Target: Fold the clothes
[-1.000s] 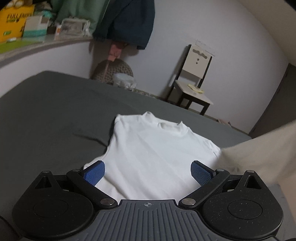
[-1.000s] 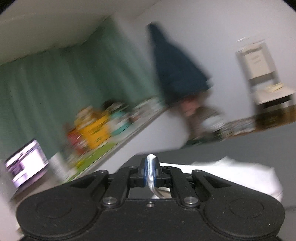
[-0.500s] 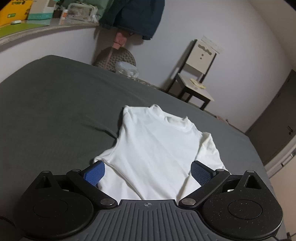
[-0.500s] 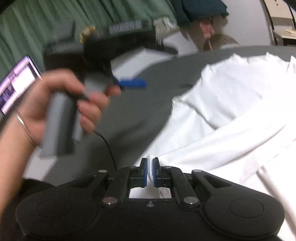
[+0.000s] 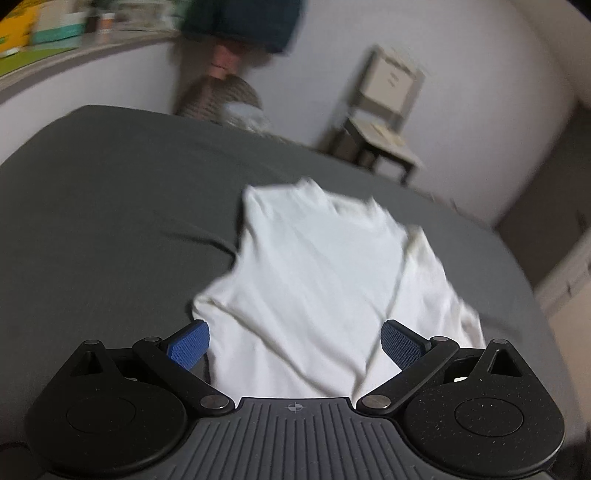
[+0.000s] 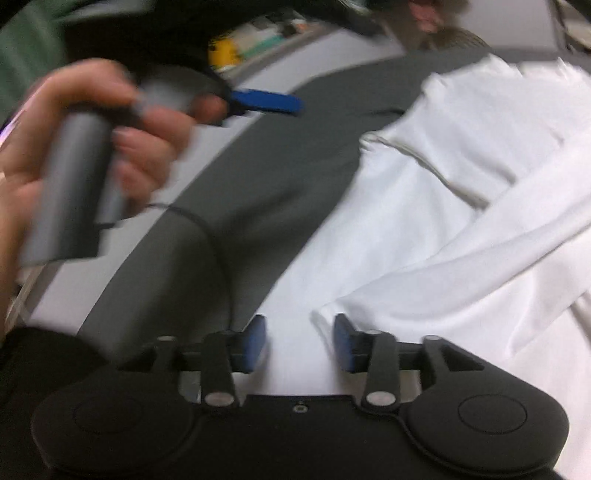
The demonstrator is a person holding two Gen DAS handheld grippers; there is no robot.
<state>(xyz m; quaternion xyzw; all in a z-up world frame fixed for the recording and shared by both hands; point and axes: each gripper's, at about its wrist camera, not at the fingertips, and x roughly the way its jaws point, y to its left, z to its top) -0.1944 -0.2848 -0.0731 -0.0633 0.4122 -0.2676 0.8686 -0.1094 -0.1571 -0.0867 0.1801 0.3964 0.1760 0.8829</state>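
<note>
Shirt (image 5: 317,273) on bed ahead of left gripper (image 5: 295,341), jaws apart.

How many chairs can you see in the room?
1. The chair stands by the white wall, past the far side of the grey bed. It looks blurry, and more chairs could be outside the picture.

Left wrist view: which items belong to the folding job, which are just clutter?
Job:
white T-shirt
grey bed it lies on
left gripper, open
right gripper, open

Lying about:
chair
dark garment hanging on the wall
basket
boxes on the shelf
</note>
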